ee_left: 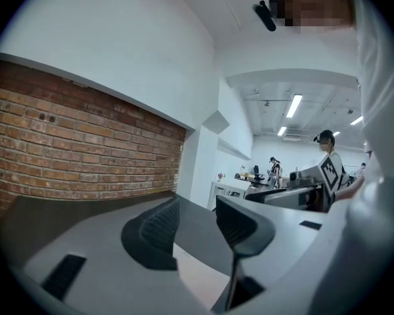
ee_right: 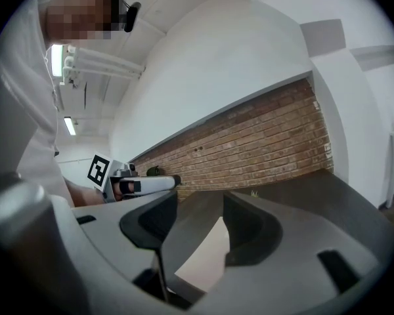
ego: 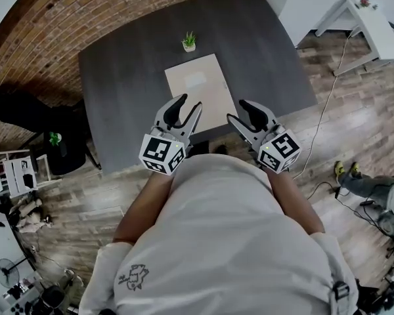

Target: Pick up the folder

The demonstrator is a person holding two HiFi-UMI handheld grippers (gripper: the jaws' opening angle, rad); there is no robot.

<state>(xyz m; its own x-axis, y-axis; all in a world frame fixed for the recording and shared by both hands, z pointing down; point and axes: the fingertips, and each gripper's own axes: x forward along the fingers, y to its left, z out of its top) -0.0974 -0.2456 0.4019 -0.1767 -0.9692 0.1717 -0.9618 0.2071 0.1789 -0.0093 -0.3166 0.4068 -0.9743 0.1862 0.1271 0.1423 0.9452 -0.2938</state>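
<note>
**Folder** [ego: 200,90]: pale, rectangular, lying flat on dark worktop [ego: 118,84] at centre of head view. Below small potted plant [ego: 189,41] and apart from it. Long axis running from lower centre of frame up toward plant, leaning slightly left at top. Near short edge close to worktop's lower edge. Not yet lifted.

**Left gripper** [ego: 189,105]: lower centre-left of head view, tips over folder's lower left corner. Jaws apart, clamping nothing. In left gripper view, pale patch of folder [ee_left: 198,275] visible through gap, low in frame, on worktop beyond pads rather than between them.

**Right gripper** [ego: 238,111]: lower centre-right of head view, tips just beside folder's lower right edge. Jaws likewise released and empty. In right gripper view, folder [ee_right: 207,261] visible through gap at lower centre, again beyond pads.

**Key relation:** folder ahead of and below both sets of jaws, near short edge between the two grippers, each angled inward toward it. Judged about equally near, left perhaps marginally closer. No contact apparent.

**Next move, as judged:** down and forward to near edge, with one jaw slipped under a corner of the thin sheet.
</note>
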